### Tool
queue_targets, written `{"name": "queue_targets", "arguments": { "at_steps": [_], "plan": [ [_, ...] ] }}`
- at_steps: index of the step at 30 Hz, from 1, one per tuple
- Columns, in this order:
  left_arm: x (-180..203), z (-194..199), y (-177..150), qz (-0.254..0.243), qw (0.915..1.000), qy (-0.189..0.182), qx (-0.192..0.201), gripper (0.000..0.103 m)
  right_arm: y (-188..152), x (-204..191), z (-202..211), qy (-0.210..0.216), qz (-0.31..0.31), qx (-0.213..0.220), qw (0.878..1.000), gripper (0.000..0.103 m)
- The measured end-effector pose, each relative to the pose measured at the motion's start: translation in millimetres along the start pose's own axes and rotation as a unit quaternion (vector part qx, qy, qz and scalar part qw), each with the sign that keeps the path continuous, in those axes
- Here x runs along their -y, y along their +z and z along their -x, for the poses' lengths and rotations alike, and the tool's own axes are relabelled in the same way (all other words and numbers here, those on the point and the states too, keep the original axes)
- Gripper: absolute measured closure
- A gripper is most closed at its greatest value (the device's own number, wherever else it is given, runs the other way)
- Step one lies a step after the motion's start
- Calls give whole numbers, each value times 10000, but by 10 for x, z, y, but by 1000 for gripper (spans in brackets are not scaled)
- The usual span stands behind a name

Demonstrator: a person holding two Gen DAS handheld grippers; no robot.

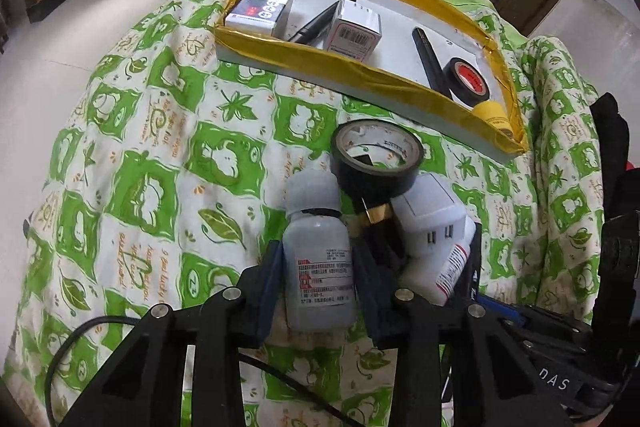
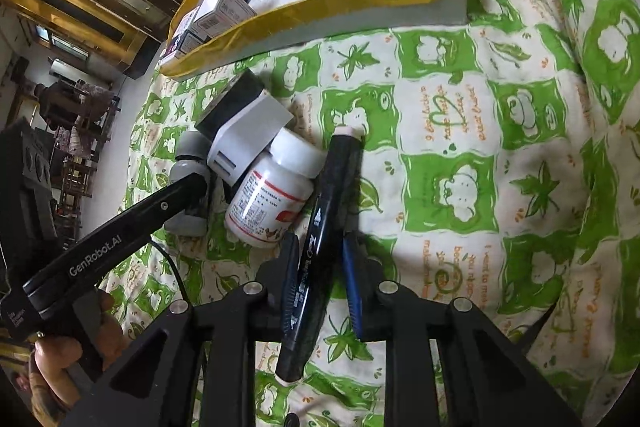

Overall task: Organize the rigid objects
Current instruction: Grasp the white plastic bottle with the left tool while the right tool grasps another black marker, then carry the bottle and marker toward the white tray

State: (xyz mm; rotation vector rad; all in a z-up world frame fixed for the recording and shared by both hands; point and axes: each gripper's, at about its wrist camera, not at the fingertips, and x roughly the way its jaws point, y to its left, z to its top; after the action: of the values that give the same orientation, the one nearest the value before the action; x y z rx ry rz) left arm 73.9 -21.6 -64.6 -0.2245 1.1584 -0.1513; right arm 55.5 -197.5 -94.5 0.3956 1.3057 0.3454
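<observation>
My left gripper (image 1: 318,259) is shut on a grey bottle (image 1: 318,251) with a printed label, on the green patterned cloth. Beside it lie a black tape roll (image 1: 376,157), a white USB charger (image 1: 430,217) and a white pill bottle (image 1: 454,267). My right gripper (image 2: 320,259) is closed around a black marker (image 2: 320,247) with white ends, lying on the cloth. In the right wrist view the left gripper's arm (image 2: 120,231) reaches the grey bottle (image 2: 190,187), next to the charger (image 2: 248,139) and the pill bottle (image 2: 276,195).
A white tray with yellow taped rim (image 1: 332,57) stands beyond, holding two small boxes (image 1: 352,29), two black pens (image 1: 428,61), a black tape roll (image 1: 466,81) and a yellow tape roll (image 1: 494,115). The tray (image 2: 320,15) also shows in the right wrist view.
</observation>
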Motion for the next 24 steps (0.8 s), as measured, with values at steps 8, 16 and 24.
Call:
{"name": "queue_targets", "arguments": {
  "at_steps": [8,16,24],
  "plan": [
    [51,-168,53,-59,9997,194,-155,66,-88,16,-59,41,-20,-144,9999,81],
    [-88,-19,26,295,9992,-225,156,67,-55,34,29,322,-71,171,9993,86],
    [-132,128,-13,411,9974,-459,365,67,-11,-17,204,-458,365,709,9958,87]
  ]
}}
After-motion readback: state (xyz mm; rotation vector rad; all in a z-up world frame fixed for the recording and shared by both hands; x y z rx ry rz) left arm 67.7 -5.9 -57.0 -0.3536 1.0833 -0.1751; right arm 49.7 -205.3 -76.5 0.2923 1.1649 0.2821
